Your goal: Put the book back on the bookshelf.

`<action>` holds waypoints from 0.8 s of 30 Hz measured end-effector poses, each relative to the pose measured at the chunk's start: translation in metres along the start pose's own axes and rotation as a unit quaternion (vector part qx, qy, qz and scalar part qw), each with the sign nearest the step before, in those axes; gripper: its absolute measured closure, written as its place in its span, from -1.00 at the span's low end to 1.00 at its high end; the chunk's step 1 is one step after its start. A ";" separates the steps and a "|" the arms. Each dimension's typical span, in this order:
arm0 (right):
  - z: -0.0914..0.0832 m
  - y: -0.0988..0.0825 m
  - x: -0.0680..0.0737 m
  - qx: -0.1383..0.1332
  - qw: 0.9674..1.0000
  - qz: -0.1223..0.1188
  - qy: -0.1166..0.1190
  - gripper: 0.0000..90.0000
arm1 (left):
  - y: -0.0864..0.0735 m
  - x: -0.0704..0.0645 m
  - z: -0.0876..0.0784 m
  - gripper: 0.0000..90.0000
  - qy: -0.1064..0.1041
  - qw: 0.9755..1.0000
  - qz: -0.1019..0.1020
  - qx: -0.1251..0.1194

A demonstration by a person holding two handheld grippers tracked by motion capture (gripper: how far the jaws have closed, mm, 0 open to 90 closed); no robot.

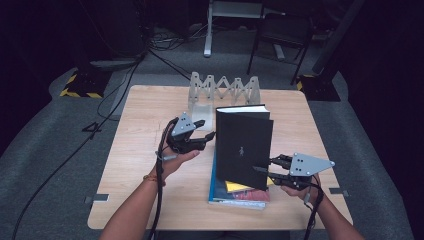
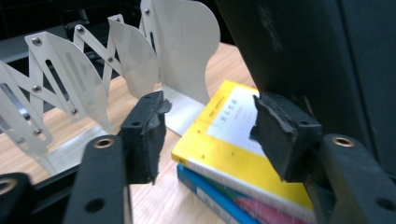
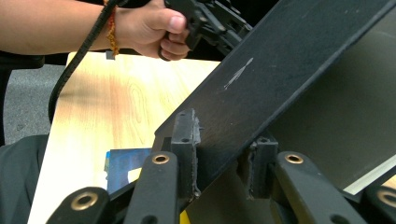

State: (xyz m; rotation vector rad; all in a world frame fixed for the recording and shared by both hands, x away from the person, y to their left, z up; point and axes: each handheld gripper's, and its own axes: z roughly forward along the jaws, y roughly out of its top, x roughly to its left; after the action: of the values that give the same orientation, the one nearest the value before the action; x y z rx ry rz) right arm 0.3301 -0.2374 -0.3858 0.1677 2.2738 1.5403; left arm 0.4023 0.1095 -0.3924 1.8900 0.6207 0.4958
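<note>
We are standing the stiff, fairly heavy black hardcover book (image 1: 244, 145) upright over the stacked books (image 1: 239, 192) on the tabletop (image 1: 145, 115), right gripper (image 1: 263, 171) clenching its lower corner, left gripper (image 1: 210, 136) released beside its spine.

The black book (image 1: 244, 145) is a large hardcover with a plain matte cover bearing one small pale mark near its middle; it stands raised on edge, nearly upright and slightly tilted, at the middle of the table, a little to the right; its white page block shows along the top edge; its lower near corner sits over the yellow book (image 2: 233, 140), which lies flat on a blue book (image 2: 210, 196) in a small stack at the near side.
</note>
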 end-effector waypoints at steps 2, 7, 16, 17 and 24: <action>0.000 0.000 0.001 0.000 1.000 -0.001 0.000 0.57 | -0.001 -0.005 -0.002 -0.19 0.006 1.000 0.016 0.013; -0.003 -0.002 0.005 0.005 1.000 -0.005 0.005 0.60 | -0.010 -0.026 -0.012 -0.32 0.012 0.997 0.051 0.053; -0.006 -0.004 0.013 0.010 1.000 -0.013 0.006 0.62 | -0.049 -0.053 -0.003 -0.52 -0.070 0.991 0.027 0.109; -0.006 -0.004 0.013 0.010 1.000 -0.014 0.005 0.63 | -0.053 -0.055 0.000 -0.55 -0.077 0.990 0.022 0.115; -0.008 -0.008 0.016 0.009 1.000 -0.012 0.011 0.65 | -0.062 -0.063 0.009 -0.53 -0.111 0.987 0.007 0.114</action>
State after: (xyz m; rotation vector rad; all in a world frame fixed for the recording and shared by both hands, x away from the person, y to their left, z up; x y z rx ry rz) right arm 0.3132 -0.2425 -0.3944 0.1290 2.2983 1.5169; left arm 0.3462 0.0837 -0.4564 2.1314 0.5327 0.2240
